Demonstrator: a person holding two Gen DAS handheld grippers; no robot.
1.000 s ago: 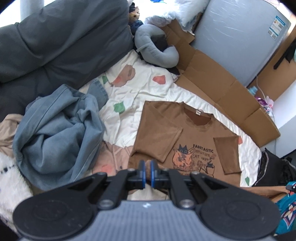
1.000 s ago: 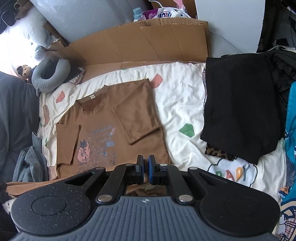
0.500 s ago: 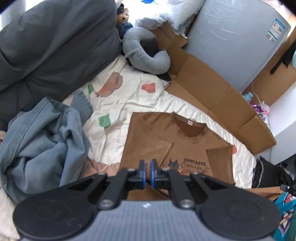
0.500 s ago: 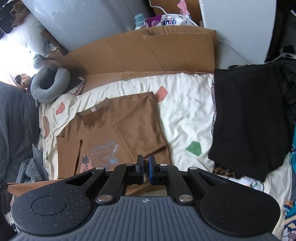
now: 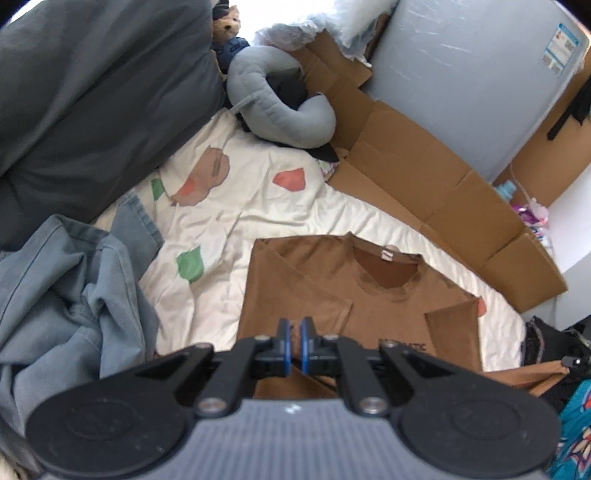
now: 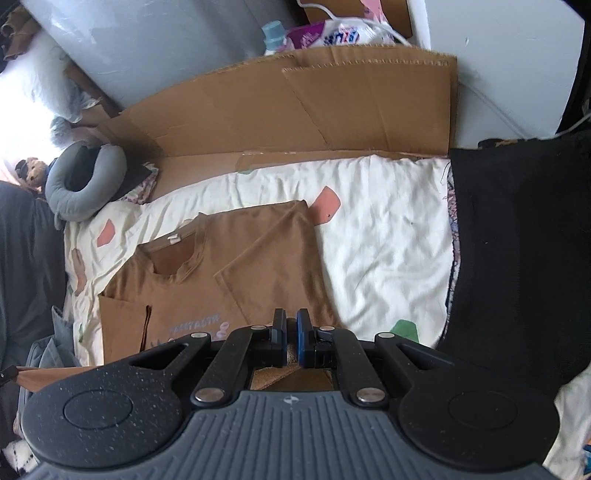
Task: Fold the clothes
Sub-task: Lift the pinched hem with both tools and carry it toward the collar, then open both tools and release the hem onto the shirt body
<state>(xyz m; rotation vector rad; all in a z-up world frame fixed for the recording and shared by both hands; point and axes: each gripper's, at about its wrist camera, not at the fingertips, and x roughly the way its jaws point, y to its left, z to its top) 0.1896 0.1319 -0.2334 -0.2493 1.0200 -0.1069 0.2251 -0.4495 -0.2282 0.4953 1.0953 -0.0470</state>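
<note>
Brown T-shirt (image 5: 332, 280) flat on bed sheet (image 5: 236, 206), sleeves folded in, collar toward cardboard (image 5: 424, 173), left hand-held gripper (image 5: 294, 341) and right hand-held gripper (image 6: 291, 341) each clenched on shirt's hem, jeans (image 5: 62, 295) left of shirt

T-shirt (image 5: 317, 280) on bedsheet (image 5: 236, 206), jeans (image 5: 66, 295) left

The brown T-shirt (image 6: 258, 258) carries a pale printed word on its chest that reads roughly "FANTASTIC", partly hidden and blurred in both wrist views. A pink-and-white packet (image 6: 332, 33) behind the cardboard shows blue lettering too small to read. The sticker (image 5: 561, 48) on the grey appliance (image 5: 461, 85) is likewise illegible.
</note>
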